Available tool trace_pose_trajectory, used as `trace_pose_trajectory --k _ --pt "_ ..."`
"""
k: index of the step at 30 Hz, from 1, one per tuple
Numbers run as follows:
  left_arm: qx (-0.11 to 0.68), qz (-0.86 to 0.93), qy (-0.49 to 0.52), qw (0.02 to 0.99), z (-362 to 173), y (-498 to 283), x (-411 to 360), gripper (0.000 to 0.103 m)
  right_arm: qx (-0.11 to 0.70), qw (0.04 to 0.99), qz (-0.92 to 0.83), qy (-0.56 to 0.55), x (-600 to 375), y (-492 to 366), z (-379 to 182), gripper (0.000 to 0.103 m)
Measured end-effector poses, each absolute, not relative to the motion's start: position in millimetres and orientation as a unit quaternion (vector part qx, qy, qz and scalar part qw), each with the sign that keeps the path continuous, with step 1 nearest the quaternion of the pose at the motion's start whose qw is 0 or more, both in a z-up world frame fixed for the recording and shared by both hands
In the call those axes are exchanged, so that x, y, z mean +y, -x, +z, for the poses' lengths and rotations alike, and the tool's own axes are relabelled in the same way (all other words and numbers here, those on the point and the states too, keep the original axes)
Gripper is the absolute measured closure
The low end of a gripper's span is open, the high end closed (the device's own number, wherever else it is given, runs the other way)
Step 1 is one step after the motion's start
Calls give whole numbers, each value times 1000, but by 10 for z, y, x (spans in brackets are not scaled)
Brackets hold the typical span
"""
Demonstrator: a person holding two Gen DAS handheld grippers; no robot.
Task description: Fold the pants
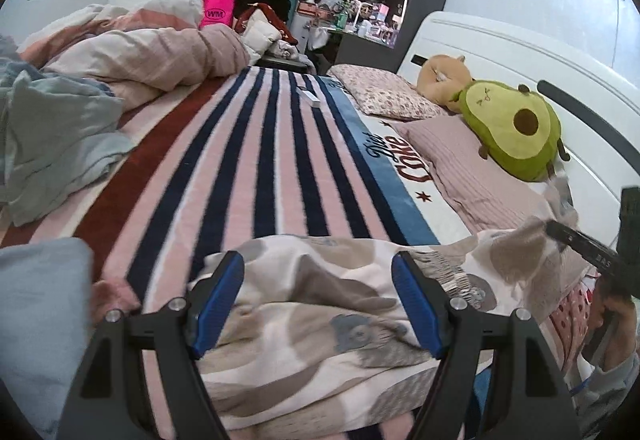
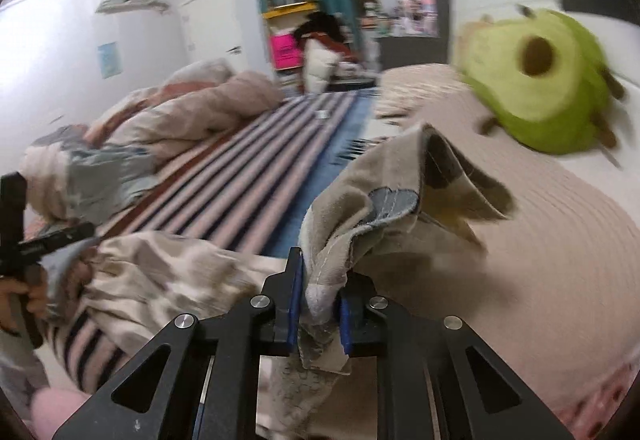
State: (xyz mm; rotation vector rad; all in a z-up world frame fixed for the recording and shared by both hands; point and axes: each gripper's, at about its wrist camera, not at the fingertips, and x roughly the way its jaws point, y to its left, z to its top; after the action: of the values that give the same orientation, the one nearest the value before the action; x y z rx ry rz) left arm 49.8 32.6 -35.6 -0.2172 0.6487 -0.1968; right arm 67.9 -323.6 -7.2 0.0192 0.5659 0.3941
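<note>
Fingers of the right gripper [image 2: 318,314] clamp a hem of the soft, limp patterned pants [image 1: 320,304] at the bed's near edge; left gripper [image 1: 318,304] gapes above. Light, floppy: grip seams.

left gripper [image 1: 318,304]: black arms, blue ridged pads, silver screws | right gripper [image 2: 318,310]: same black, blue pads, silver screws

"WM" on pink bag [image 1: 218,12]; "Coke" on blanket [image 1: 404,155].
</note>
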Motion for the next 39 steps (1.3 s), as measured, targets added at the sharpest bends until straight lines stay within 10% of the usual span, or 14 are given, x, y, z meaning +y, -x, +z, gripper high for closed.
trace_pose_trajectory --k 15,21,39 --pt "359 -134 144 912 -833 -556 599 30 437 806 394 71 -1384 -1004 -1063 89" --pt "372 -177 141 900 -838 -655 330 30 423 792 439 29 -1621 -822 -812 53" --pt "420 -189 58 885 -981 -955 -708 32 388 844 369 -24 -2754 -660 -717 53"
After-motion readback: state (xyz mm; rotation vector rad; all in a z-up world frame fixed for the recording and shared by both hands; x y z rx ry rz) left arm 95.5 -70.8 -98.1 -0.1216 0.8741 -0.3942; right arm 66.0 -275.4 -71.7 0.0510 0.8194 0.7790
